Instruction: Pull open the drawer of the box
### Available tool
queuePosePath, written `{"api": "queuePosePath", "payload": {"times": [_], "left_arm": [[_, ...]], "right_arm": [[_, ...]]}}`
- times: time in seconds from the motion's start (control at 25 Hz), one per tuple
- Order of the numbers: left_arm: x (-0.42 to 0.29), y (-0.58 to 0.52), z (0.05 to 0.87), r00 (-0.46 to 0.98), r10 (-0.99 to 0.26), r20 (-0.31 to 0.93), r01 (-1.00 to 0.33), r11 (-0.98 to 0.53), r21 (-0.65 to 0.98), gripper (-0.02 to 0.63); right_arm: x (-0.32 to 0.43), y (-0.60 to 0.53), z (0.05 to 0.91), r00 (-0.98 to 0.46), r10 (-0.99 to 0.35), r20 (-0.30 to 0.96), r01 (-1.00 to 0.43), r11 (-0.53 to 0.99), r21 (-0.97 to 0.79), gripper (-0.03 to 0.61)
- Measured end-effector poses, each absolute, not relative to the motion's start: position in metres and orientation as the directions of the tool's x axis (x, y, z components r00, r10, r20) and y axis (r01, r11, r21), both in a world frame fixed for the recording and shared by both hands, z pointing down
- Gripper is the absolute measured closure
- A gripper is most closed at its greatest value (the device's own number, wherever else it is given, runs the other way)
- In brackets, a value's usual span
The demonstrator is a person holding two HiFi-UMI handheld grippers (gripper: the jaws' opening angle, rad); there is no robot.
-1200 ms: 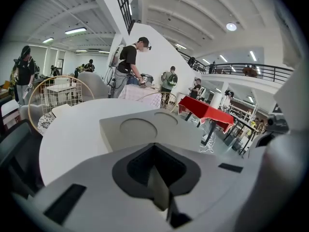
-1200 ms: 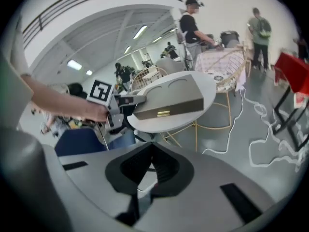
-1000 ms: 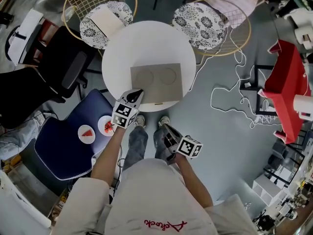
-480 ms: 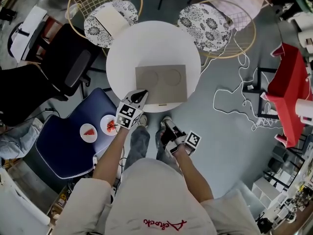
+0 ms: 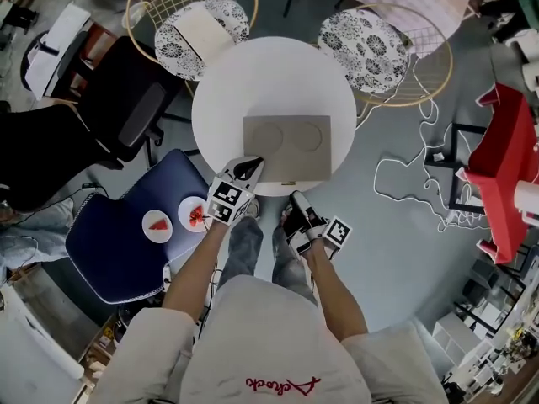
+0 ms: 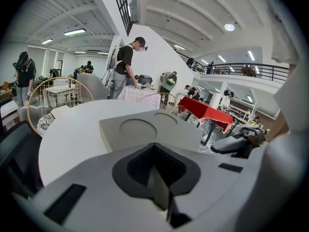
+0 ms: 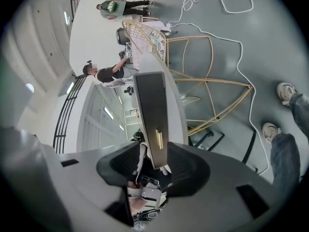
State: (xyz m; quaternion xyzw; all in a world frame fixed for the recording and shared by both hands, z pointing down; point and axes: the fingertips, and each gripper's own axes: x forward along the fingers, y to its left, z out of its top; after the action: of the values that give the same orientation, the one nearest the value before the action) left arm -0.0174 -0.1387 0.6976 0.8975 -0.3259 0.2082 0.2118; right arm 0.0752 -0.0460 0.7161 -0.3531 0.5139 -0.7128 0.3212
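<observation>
Starting on the left, there's a navy blue seat (image 5: 126,242) with a small white plate (image 5: 156,224) and a second plate (image 5: 192,216) on it, each holding something red. Next over is the left gripper (image 5: 250,168). Its claw is pressed together to a point with nothing in it, and it sits right at the near-left corner of the box (image 5: 287,147). I honestly can't tell if it's touching. The box itself is a flat grey-beige thing with two round dents in its top. It lies on the round white table (image 5: 227,99), with its front face right up at the table edge closest to the person. There's a little gold drawer handle (image 7: 158,139) in the middle of that front face, and the drawer looks fully pushed in. The right gripper (image 5: 295,200) is just off that same table edge, rolled onto its side and pointing at the drawer front. Its claw has just been opening and now stands spread wide. In the right gripper view the handle end of the box shows in the gap, and neither pad is pressing on it. Far right, well away from all this, stands a red-covered table (image 5: 505,158).
</observation>
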Motion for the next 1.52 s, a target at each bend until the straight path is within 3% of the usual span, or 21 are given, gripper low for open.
{"api": "queuePosePath", "payload": {"times": [0.32, 0.52, 0.72, 0.92, 1.52], "left_arm": [[-0.018, -0.138, 0.696, 0.705, -0.497, 0.505, -0.671, -0.698, 0.25, 0.603], [-0.017, -0.139, 0.696, 0.707, -0.495, 0.504, -0.67, -0.698, 0.254, 0.603], [-0.018, -0.138, 0.694, 0.714, -0.501, 0.49, -0.665, -0.704, 0.25, 0.603], [-0.018, -0.137, 0.696, 0.714, -0.493, 0.498, -0.664, -0.702, 0.257, 0.603], [-0.02, -0.138, 0.696, 0.708, -0.504, 0.495, -0.674, -0.691, 0.261, 0.603]], "right_arm": [[0.07, -0.062, 0.725, -0.56, -0.806, 0.191, 0.039, -0.256, -0.966, 0.407], [0.072, -0.062, 0.731, -0.537, -0.817, 0.211, 0.03, -0.268, -0.963, 0.495], [0.073, -0.063, 0.733, -0.53, -0.821, 0.212, 0.015, -0.259, -0.966, 0.496], [0.076, -0.067, 0.732, -0.511, -0.826, 0.237, 0.009, -0.281, -0.96, 0.538], [0.075, -0.057, 0.732, -0.516, -0.822, 0.242, -0.018, -0.272, -0.962, 0.545]]}}
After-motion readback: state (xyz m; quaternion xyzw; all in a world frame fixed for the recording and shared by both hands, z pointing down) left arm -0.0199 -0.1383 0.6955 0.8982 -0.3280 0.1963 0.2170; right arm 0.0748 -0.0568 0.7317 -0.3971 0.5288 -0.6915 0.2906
